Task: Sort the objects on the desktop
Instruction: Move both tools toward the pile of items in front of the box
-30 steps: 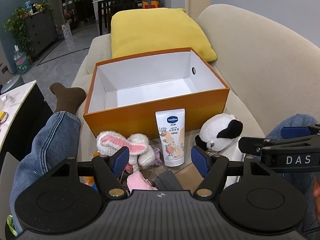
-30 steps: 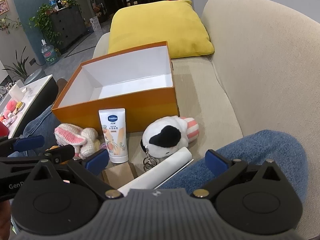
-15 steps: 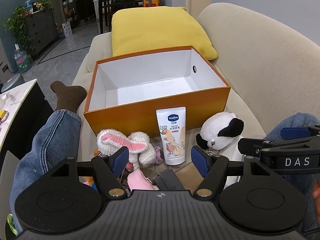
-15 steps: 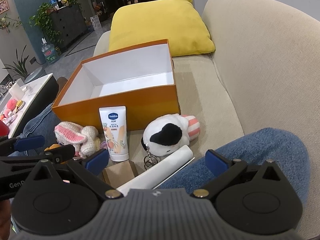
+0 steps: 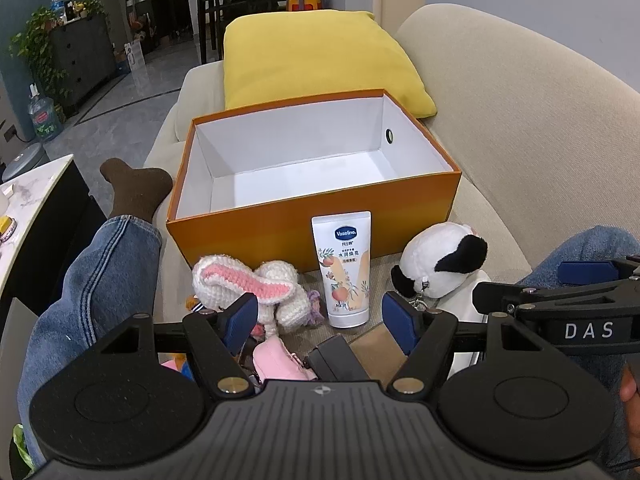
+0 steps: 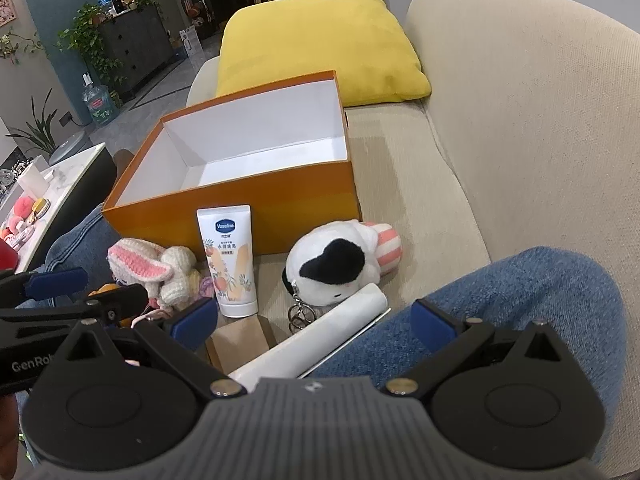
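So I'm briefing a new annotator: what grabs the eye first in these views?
The open orange box on the beige sofa, white inside and holding nothing. Behind it lies a bright yellow cushion; in front stands a white Vaseline tube between a crocheted bunny and a black-and-white plush.

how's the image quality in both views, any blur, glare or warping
Left wrist view: sharp, soft even light, no glare; the orange box edges bow from fisheye, corners vignette dark. Right wrist view: the same warping, the sofa back curves strongly; the lotion tube label reads clearly, while the far room is dimmer and softer.
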Demonstrator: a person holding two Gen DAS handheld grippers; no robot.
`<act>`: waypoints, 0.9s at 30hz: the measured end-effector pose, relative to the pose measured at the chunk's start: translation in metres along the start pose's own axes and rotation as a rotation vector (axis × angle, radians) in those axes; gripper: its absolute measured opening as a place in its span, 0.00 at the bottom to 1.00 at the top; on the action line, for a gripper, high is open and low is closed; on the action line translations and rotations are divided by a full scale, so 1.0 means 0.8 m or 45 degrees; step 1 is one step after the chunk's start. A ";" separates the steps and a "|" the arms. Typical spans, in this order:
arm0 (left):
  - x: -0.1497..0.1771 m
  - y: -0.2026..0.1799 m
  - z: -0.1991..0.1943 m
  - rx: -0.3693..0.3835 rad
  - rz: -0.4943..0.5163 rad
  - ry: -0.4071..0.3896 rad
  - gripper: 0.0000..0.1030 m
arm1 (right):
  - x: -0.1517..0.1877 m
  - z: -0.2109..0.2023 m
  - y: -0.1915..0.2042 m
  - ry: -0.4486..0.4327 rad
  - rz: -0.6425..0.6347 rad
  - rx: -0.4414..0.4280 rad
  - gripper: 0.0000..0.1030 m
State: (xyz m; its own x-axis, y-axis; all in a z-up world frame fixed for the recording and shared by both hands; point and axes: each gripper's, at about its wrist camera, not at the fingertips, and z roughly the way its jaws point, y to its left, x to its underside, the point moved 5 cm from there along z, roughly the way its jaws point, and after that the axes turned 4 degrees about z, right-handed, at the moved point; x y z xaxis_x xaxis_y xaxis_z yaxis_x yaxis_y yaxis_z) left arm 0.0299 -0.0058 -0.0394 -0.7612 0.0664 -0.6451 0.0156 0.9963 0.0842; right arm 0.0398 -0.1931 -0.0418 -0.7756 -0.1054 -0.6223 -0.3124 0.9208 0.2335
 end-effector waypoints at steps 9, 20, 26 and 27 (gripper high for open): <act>0.003 0.010 0.007 -0.012 -0.051 0.028 0.79 | 0.002 0.007 0.004 0.010 -0.020 -0.005 0.99; 0.010 0.046 0.012 0.016 -0.131 0.026 0.73 | -0.011 0.020 0.031 -0.016 -0.110 -0.022 0.99; 0.018 0.087 0.019 0.064 -0.232 0.045 0.56 | -0.018 0.043 0.058 0.025 -0.164 -0.076 0.81; 0.018 0.093 0.020 0.070 -0.247 0.046 0.53 | -0.019 0.048 0.065 0.042 -0.175 -0.092 0.77</act>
State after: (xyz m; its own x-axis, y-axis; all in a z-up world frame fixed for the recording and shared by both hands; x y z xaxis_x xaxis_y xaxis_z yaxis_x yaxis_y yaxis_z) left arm 0.0305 0.0699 -0.0550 -0.7761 -0.1284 -0.6174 -0.0992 0.9917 -0.0814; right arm 0.0562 -0.1293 -0.0491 -0.7403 -0.2418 -0.6273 -0.4545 0.8675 0.2020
